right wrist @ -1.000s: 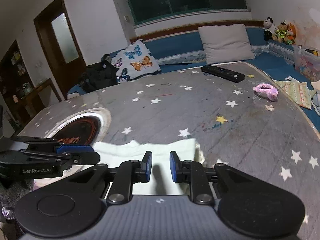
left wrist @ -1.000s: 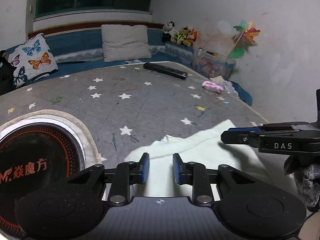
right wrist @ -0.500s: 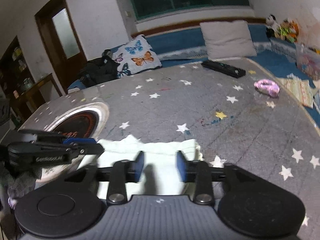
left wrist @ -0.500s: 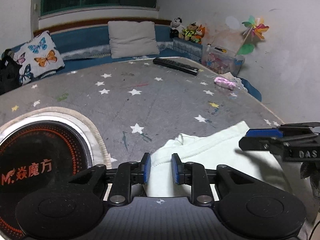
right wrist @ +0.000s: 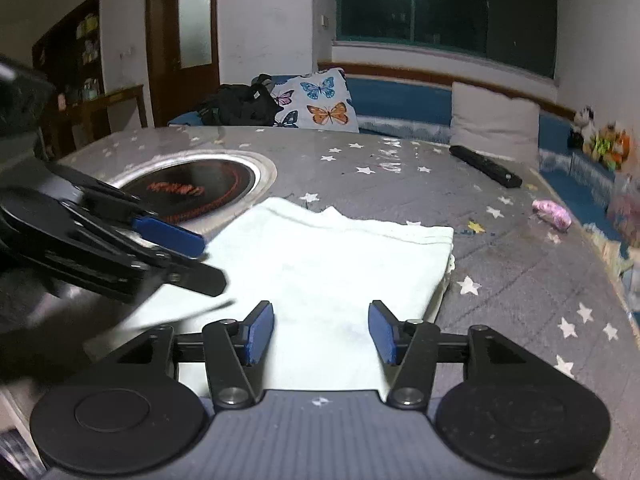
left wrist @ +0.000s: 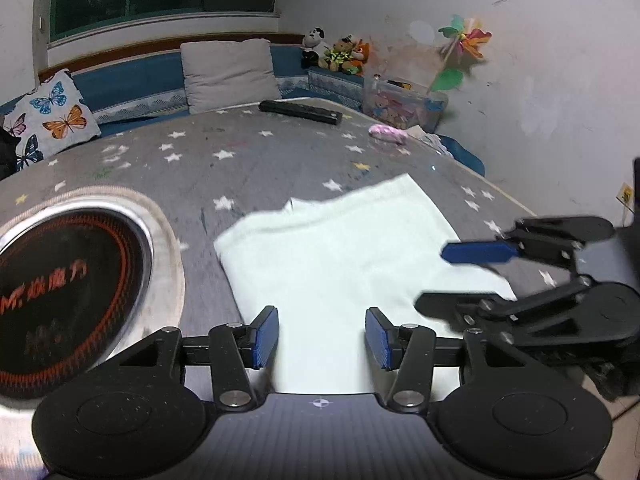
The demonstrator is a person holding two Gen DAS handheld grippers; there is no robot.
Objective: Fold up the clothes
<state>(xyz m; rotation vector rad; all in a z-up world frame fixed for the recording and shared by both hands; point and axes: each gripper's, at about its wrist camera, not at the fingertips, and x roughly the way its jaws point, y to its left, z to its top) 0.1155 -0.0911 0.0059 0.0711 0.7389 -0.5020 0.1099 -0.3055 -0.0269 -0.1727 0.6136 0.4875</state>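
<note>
A pale, cream-white folded garment [left wrist: 336, 248] lies flat on the grey star-print table cover [left wrist: 248, 168], just to the right of the round black cooktop [left wrist: 68, 284] set into the table, its near edge toward the person. The left gripper [left wrist: 322, 338] hovers over that near edge of the garment, blue pads apart and opening, cloth showing between them but neither pad pressing on it. The right gripper [right wrist: 321, 332] sits just beside it over the same edge of the garment, its jaws also spreading, holding nothing. Beyond the garment, a black remote [left wrist: 300, 111] lies near the far side of the table, and a small pink thing [right wrist: 554, 213] rests off to the garment's right. A butterfly cushion [right wrist: 316, 100] leans on the blue bench behind the table.
</note>
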